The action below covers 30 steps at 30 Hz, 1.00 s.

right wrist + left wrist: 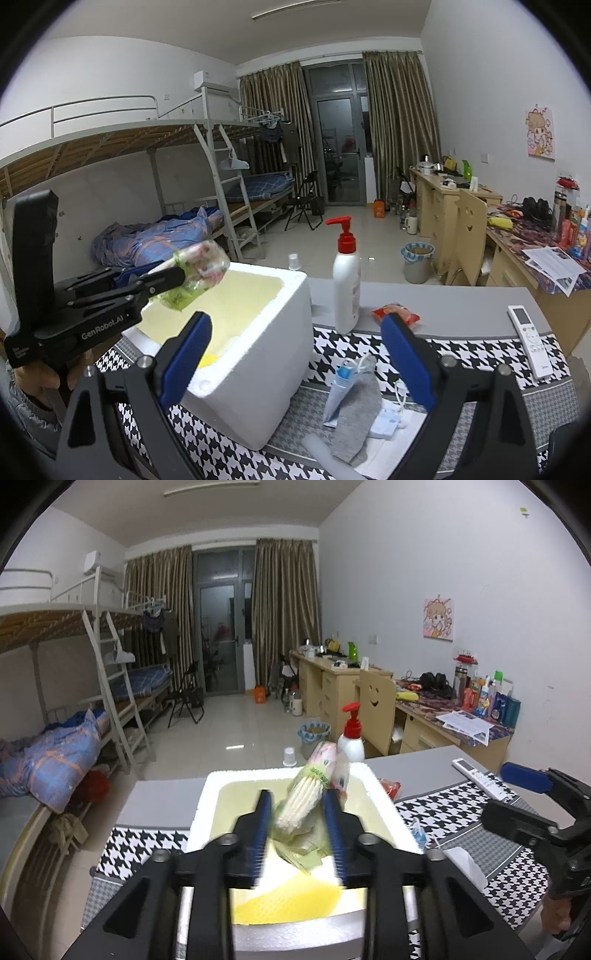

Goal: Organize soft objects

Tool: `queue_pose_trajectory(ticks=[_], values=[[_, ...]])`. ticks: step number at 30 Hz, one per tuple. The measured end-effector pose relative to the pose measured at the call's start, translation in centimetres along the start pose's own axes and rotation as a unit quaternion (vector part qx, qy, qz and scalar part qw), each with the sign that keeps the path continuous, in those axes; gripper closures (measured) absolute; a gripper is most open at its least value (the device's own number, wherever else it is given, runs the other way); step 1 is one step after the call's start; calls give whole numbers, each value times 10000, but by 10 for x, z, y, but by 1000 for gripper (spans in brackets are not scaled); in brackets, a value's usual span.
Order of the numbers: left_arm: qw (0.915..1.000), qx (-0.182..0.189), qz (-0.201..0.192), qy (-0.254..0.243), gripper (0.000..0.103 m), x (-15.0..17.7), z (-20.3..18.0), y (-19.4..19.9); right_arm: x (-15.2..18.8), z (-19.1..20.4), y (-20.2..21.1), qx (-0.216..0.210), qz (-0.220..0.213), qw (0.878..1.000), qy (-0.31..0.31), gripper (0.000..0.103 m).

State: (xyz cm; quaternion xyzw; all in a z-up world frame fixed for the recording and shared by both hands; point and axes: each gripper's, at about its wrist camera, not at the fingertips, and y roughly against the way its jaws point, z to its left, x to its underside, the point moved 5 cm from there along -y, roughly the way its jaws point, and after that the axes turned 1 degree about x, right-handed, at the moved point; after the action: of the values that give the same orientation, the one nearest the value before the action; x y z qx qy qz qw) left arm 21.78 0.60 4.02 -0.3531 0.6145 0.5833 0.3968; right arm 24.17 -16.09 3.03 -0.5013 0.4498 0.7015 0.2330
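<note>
Hovering over the white foam box (258,354) for the drop: tissue pack (306,797) between the left hand-held gripper's (298,827) parted jaws; right hand-held gripper (295,354) spread wide, empty, above the table's grey cloth (354,417).

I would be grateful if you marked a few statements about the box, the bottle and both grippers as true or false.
1. The tissue packet is over the open foam box. True.
2. The pump bottle lies on its side. False: it stands upright.
3. The right gripper holds the grey sock. False: its jaws are open and empty.
4. The remote control lies on the table. True.
</note>
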Motion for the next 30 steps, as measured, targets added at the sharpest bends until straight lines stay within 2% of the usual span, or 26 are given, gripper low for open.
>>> queue_pose_trajectory(ticks=[1, 2, 3, 6, 12, 15, 30], values=[[10000, -44, 4, -2, 45, 1, 1, -1, 1, -2, 1, 19, -1, 10000, -12, 8], [10000, -90, -28, 8, 31, 1, 2, 0, 1, -2, 2, 20, -1, 10000, -23, 8], [9999, -121, -86, 37, 22, 0, 4, 2, 1, -4, 2, 24, 1, 10000, -32, 8], [9995, -199, -229, 105, 7, -2, 6, 8, 2, -8, 4, 75, -13, 10000, -56, 8], [9990, -186, -396, 81, 1, -8, 0, 15, 1, -13, 7, 110, -39, 9999, -100, 8], [9987, -63, -494, 103, 1, -9, -2, 21, 1, -14, 10, 119, -42, 9999, -79, 8], [9979, -53, -636, 96, 1, -14, -13, 34, 0, -23, 30, 339, -185, 9993, -15, 8]])
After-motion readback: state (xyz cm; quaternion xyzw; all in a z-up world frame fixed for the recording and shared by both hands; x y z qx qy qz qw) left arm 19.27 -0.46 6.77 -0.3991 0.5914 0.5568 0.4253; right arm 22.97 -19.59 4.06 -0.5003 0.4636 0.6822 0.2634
